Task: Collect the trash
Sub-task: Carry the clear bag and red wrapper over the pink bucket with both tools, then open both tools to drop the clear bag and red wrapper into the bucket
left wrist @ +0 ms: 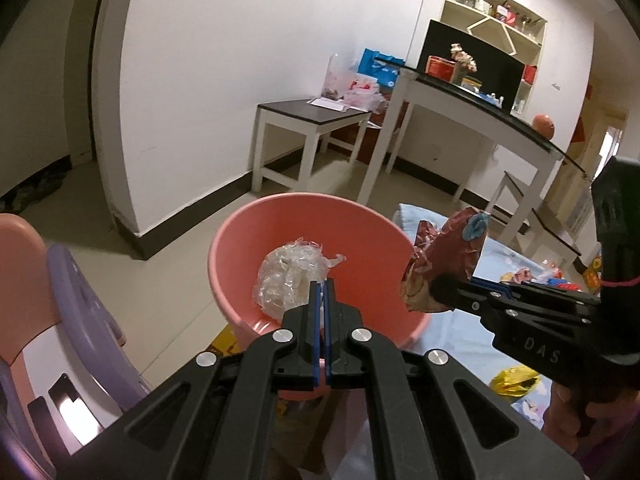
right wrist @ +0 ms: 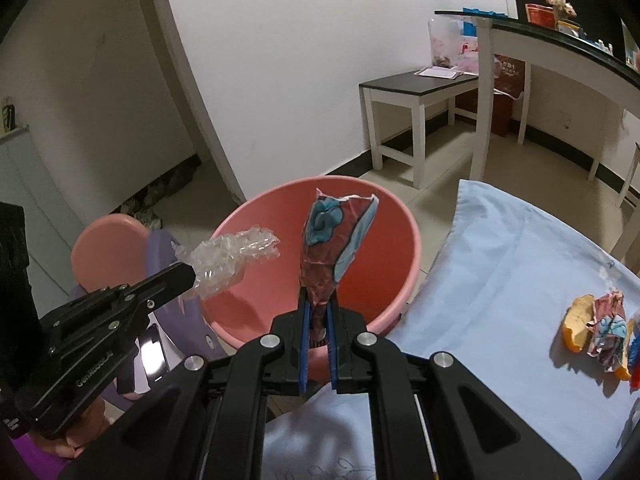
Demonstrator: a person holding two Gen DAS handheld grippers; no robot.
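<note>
Holding trash in both tools, the person has each piece poised at the pink bin (right wrist: 394, 240). The left gripper (left wrist: 323, 292) is pinched tight on a wad of clear plastic (left wrist: 288, 276), which hangs over the bin's left rim in the right wrist view. The right gripper (right wrist: 318, 312) is clamped on a crumpled red-and-blue wrapper (right wrist: 336, 240), standing upright above the bin's near edge.

The risk, as I judge it, lies in the release. The plastic is light and springy (it may cling to a pad or drift), so letting go this near the rim could drop it onto the purple stool (right wrist: 164, 248) or the floor on the left. The wrapper is held low with most of its length above the jaws; if it tips toward the near side as it falls, it could land on the blue cloth (right wrist: 500, 280). Further right on that cloth, more scraps (right wrist: 604, 332) wait, so the job looks unfinished.
</note>
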